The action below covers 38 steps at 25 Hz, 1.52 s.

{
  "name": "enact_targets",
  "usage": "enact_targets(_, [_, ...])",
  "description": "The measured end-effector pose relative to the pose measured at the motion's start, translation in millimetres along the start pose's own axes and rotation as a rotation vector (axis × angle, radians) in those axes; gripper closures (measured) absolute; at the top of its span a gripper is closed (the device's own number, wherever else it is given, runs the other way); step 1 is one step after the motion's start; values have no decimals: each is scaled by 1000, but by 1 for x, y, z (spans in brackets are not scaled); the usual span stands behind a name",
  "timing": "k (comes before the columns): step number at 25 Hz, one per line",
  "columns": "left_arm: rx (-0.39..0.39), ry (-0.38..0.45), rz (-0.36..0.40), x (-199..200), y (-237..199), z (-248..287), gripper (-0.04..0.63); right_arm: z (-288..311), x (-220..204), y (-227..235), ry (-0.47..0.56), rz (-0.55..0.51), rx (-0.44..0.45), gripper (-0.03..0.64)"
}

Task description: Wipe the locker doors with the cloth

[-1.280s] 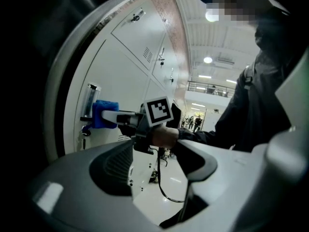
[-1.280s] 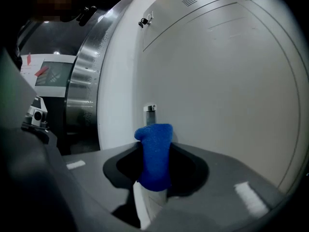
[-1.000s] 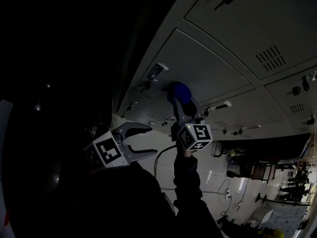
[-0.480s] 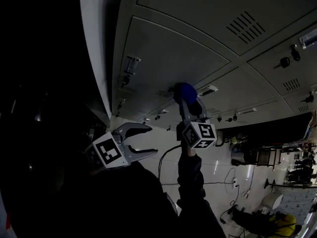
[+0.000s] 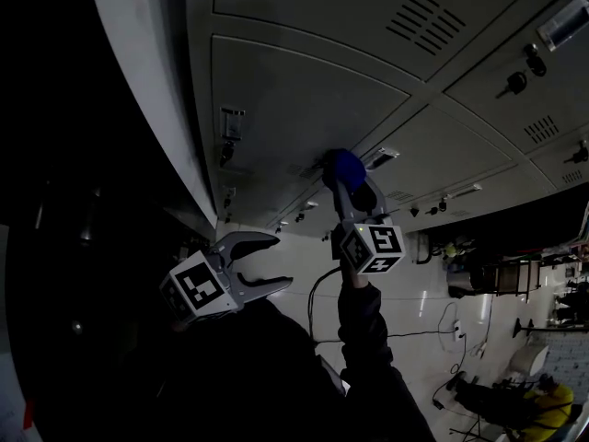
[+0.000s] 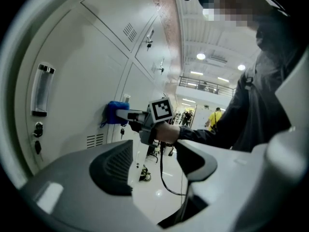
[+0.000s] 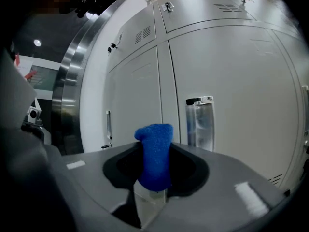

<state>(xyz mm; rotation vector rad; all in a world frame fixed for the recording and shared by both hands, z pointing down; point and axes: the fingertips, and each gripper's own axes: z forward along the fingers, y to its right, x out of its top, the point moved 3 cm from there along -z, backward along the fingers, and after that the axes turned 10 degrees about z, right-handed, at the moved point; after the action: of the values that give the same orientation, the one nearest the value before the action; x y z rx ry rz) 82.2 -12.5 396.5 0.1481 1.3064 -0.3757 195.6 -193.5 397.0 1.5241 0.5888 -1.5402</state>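
Pressing the blue cloth [image 5: 344, 168], pinched tight in the right tool [image 5: 350, 185], against the locker door [image 5: 294, 109] at twelve o'clock, left tool [image 5: 281, 261] gaping empty at seven, most doors seemingly left to wipe.

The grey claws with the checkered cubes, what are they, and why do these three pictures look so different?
A person holds a two-jaw gripper in each hand; the patterned cubes are part of the grippers. The dark picture comes from a camera on the person's head. The other two come from a camera riding on each gripper, looking along its jaws. The right gripper is shut on a blue cloth and holds it up to a grey locker door; in the left gripper view the cloth seems to touch the door. The left gripper is open and empty, away from the lockers. There is no table here, only a wall of lockers.
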Motion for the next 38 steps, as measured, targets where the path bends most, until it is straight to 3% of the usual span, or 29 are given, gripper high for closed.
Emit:
enact_targets(9, [40,-14,-15,-10,0,-26,331,30,-37,-65,-51,19,146,491])
enact_targets(22, [132,4,-16,-24,-15,-86,331,92,-63,-146,-97,-5,272,491])
enact_targets(32, [145,1,-30,-22,-22,-93,331,108,-68,-142,-89,6,265,491])
enact_targets(38, [124,-14,-20,-19,-22,-79,331,92,-67,-113,-89,32,219,491])
